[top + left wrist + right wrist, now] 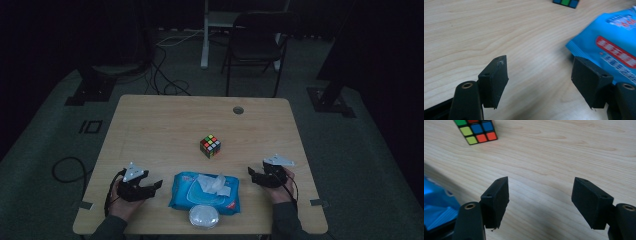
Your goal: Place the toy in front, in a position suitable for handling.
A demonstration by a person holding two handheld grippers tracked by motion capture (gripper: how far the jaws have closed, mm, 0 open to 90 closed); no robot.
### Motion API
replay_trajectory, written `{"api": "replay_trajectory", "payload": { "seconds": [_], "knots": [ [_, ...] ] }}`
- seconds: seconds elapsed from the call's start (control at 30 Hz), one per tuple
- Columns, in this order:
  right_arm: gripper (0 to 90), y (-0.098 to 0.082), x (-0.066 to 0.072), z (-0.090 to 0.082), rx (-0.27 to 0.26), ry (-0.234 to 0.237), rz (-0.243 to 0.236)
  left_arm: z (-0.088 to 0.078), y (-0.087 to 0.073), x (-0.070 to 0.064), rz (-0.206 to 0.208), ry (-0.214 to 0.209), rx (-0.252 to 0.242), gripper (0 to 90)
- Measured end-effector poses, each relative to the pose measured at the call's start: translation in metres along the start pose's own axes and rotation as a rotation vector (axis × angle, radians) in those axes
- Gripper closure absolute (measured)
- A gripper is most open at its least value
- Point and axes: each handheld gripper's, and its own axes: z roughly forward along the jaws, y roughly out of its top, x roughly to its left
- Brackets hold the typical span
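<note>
A blue pack of wet wipes (205, 192) lies near the table's front edge, a white wipe (214, 183) pulled up out of its top. The pack's blue and red corner (610, 42) sits just right of my left gripper (539, 75), whose jaws stand open over bare wood. My left gripper (151, 187) is left of the pack, my right gripper (254, 175) to its right. The right gripper (540, 197) is open with nothing between its jaws. A colourful puzzle cube (210, 146) rests mid-table, and its face (475, 131) lies ahead of the right jaws.
A round white lid (204, 216) lies at the front edge just below the pack. The wooden table (160, 125) has a cable hole (238, 110) at the back right. A dark chair (255, 42) and floor cables (167, 75) stand beyond the table.
</note>
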Motion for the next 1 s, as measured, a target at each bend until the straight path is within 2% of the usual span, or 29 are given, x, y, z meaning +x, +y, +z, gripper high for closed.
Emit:
{"api": "replay_trajectory", "payload": {
  "seconds": [0.1,0.27,0.43,0.47,0.5,0.57,0.7,0.83,1.0],
  "knots": [
    [28.4,0.0,0.003,-0.002,-0.001,0.02,-0.022,-0.004,-0.004,-0.008,0.026,-0.012,0.001,30.3],
    [28.4,-0.001,0.006,-0.003,-0.005,0.036,-0.025,-0.015,-0.01,-0.02,0.067,-0.047,-0.008,29.7],
    [28.1,-0.001,0.009,-0.003,-0.007,0.054,-0.044,-0.022,-0.018,-0.032,0.113,-0.098,0.002,29.3],
    [28.1,-0.001,0.009,-0.003,-0.007,0.054,-0.044,-0.022,-0.018,-0.032,0.113,-0.098,0.002,29.3],
    [28.1,-0.001,0.01,-0.004,-0.006,0.06,-0.048,-0.024,-0.02,-0.038,0.136,-0.117,0.005,29.3],
    [28.1,-0.001,0.011,-0.005,-0.012,0.076,-0.053,-0.026,-0.023,-0.043,0.152,-0.135,0.013,27.3],
    [28.1,-0.001,0.016,-0.006,-0.016,0.109,-0.071,-0.025,-0.025,-0.052,0.183,-0.141,0.033,27.1],
    [27.7,-0.001,0.022,-0.005,-0.011,0.139,-0.109,-0.018,-0.024,-0.06,0.213,-0.136,0.073,28.2],
    [29.1,-0.001,0.028,-0.003,0.003,0.166,-0.146,-0.01,-0.02,-0.064,0.212,-0.12,0.079,28.3]
  ]
}}
